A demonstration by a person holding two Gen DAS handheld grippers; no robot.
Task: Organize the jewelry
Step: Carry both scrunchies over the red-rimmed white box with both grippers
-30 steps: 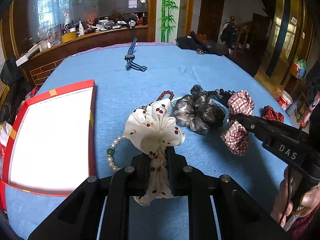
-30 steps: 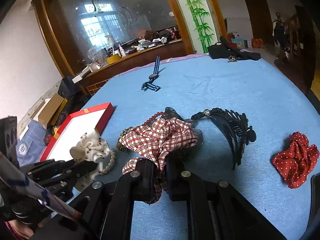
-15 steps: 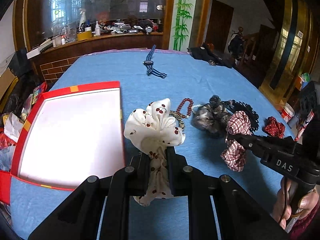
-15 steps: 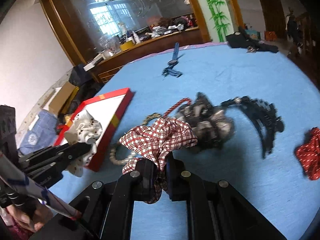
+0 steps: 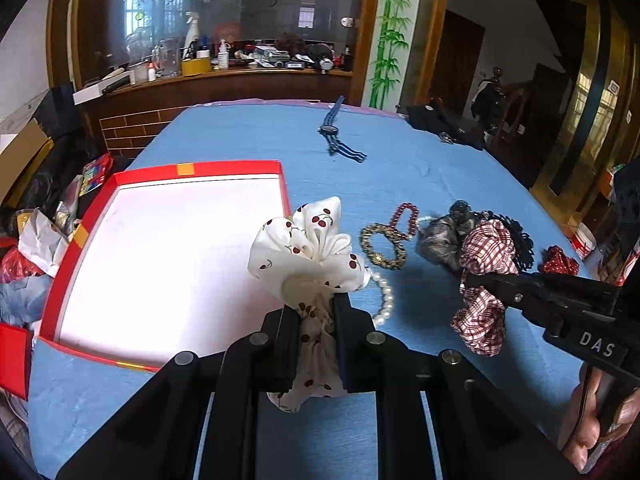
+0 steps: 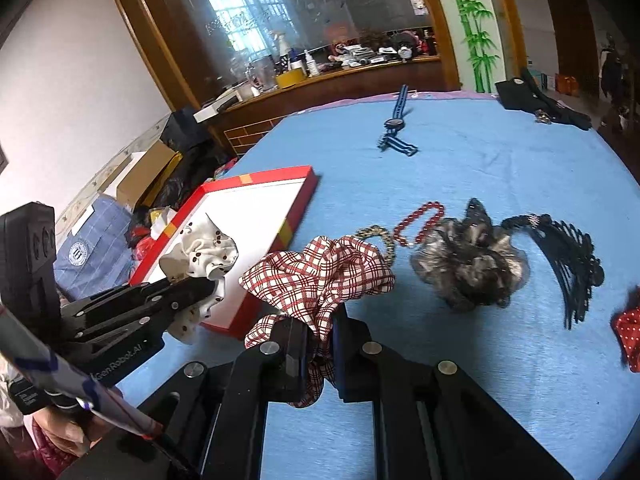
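Slippage is my worry: my left gripper [image 5: 316,336] has its jaws clamped on the cherry-print scrunchie [image 5: 308,252] at the red tray [image 5: 200,169]'s near edge, my right gripper [image 6: 320,344] pinching the plaid scrunchie [image 6: 320,272] above the blue counter [image 6: 460,168]. Both cloths hang loosely by a fold. If I let go short of the rim, either could drape over it or fall among the bracelets [image 5: 384,246].

On the table [image 5: 256,136] we see the box [image 5: 168,256] at left, with the bracelets [image 5: 382,246] lying to its right. Right of those sit the dark scrunchie [image 6: 468,268], then the comb [image 6: 572,256], then the dotted scrunchie [image 6: 628,336]. Behind them all, well apart, lies the watch [image 5: 332,130], and the dark pouch [image 5: 444,124] lies to its right.
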